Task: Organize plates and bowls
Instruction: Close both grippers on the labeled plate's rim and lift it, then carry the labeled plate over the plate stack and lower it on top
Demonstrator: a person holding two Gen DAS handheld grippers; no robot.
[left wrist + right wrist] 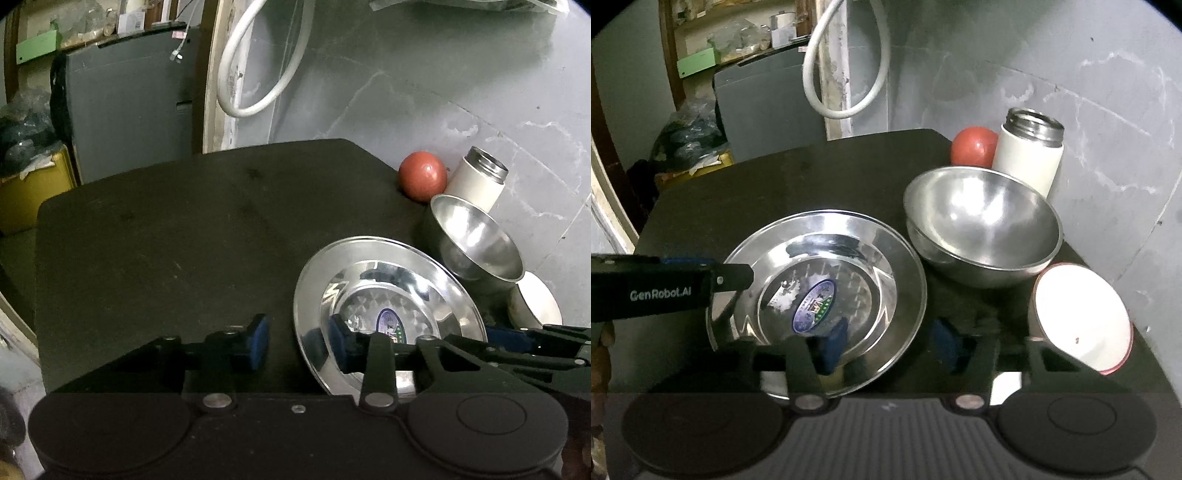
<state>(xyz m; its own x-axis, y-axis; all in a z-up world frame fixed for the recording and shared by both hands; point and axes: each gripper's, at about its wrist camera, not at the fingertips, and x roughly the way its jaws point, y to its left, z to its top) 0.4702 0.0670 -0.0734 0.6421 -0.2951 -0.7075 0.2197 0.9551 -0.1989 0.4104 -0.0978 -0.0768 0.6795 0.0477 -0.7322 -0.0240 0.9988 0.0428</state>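
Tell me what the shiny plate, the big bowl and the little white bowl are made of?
The plate looks like polished steel: it mirrors the room. The big bowl seems steel too, but duller and brushed, with soft glare. The white bowl looks like glazed ceramic or plastic with a reddish rim; I cannot tell which.

Plate (pixel 820 280) on the counter (pixel 775 184) at the near edge, steel bowl (pixel 982 225) just behind to its right, cup (pixel 1082 317) right of the plate, flask (pixel 1028 151) and ball (pixel 973 146) behind the bowl, by the wall (pixel 1071 74).
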